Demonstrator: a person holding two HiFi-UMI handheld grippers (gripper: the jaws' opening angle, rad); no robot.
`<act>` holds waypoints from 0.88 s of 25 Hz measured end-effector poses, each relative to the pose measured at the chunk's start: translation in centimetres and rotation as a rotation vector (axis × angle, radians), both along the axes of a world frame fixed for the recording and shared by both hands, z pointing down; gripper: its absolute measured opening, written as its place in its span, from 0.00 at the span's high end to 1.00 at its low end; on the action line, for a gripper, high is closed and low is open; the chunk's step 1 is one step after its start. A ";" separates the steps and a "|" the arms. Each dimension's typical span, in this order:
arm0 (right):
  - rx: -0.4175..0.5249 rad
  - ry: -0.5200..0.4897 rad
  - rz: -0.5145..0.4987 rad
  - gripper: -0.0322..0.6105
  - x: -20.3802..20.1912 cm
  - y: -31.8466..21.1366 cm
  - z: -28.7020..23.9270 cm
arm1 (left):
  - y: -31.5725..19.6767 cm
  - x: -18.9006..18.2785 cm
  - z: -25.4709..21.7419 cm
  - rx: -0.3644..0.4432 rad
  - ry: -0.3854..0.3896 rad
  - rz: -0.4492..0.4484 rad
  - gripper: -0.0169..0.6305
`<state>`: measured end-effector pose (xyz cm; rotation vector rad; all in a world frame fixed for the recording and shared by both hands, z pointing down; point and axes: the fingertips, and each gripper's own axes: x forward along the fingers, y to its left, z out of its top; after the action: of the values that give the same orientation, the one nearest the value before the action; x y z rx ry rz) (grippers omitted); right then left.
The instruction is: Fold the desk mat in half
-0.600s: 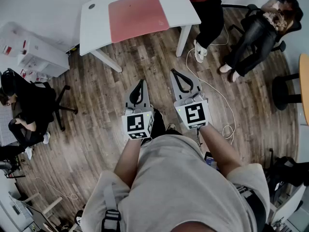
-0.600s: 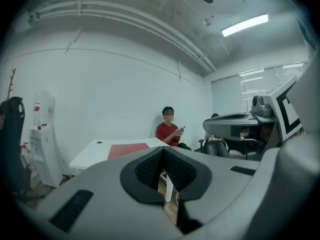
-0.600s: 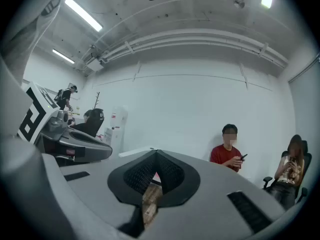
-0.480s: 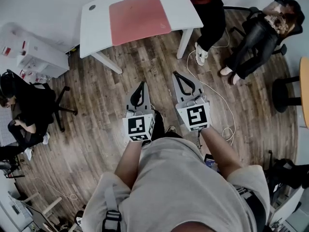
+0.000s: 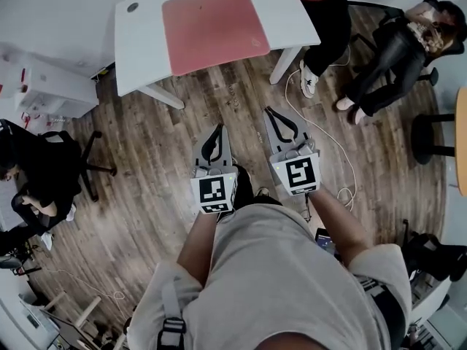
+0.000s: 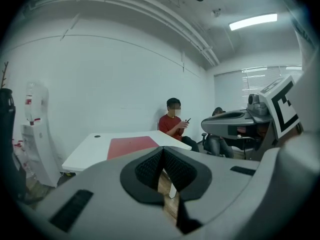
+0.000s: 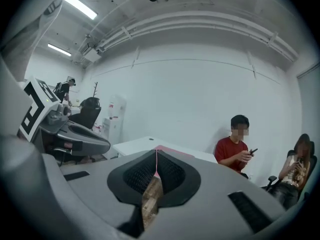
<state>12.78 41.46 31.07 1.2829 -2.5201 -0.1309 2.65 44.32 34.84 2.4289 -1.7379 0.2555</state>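
Note:
A pink desk mat [image 5: 211, 25] lies flat and unfolded on a white desk [image 5: 142, 57] at the top of the head view. It also shows in the left gripper view as the mat [image 6: 131, 146] on the desk [image 6: 87, 154]. My left gripper [image 5: 217, 128] and right gripper [image 5: 271, 112] are held over the wooden floor, well short of the desk, side by side and pointing toward it. Both have their jaws shut with nothing between them. In the right gripper view only a sliver of the mat [image 7: 161, 147] shows past the closed jaws.
A seated person in a red shirt [image 6: 173, 125] is at the desk's far right corner, another person [image 5: 398, 46] sits in a chair at the right. A white cable [image 5: 339, 155] runs over the floor. Someone sits at the left [image 5: 33, 173]. A white cabinet [image 5: 44, 86] stands left of the desk.
The desk and mat sit a little larger and further left in the head view. Both grippers stay shut and keep their places side by side.

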 end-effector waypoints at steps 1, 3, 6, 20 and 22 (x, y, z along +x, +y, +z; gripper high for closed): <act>-0.003 0.019 0.003 0.89 -0.1 -0.5 0.4 | -0.5 -0.4 0.4 -0.011 -0.002 0.002 0.96; -0.013 0.049 0.008 0.89 -0.4 -1.7 1.1 | -1.3 -1.0 1.3 -0.034 -0.010 0.019 0.96; -0.035 0.093 0.006 0.89 -0.9 -3.1 1.9 | -2.5 -2.2 2.3 -0.062 -0.003 0.032 0.96; -0.080 0.232 -0.039 0.89 -4.4 -7.3 5.2 | -7.9 -7.5 5.3 -0.134 -0.017 0.048 0.96; -0.084 0.238 -0.043 0.89 -4.4 -7.6 5.7 | -8.3 -7.6 5.9 -0.147 -0.017 0.046 0.96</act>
<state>8.34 33.81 36.79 1.1111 -2.3253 -0.1748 -4.91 35.98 40.73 2.3706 -1.6100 0.3957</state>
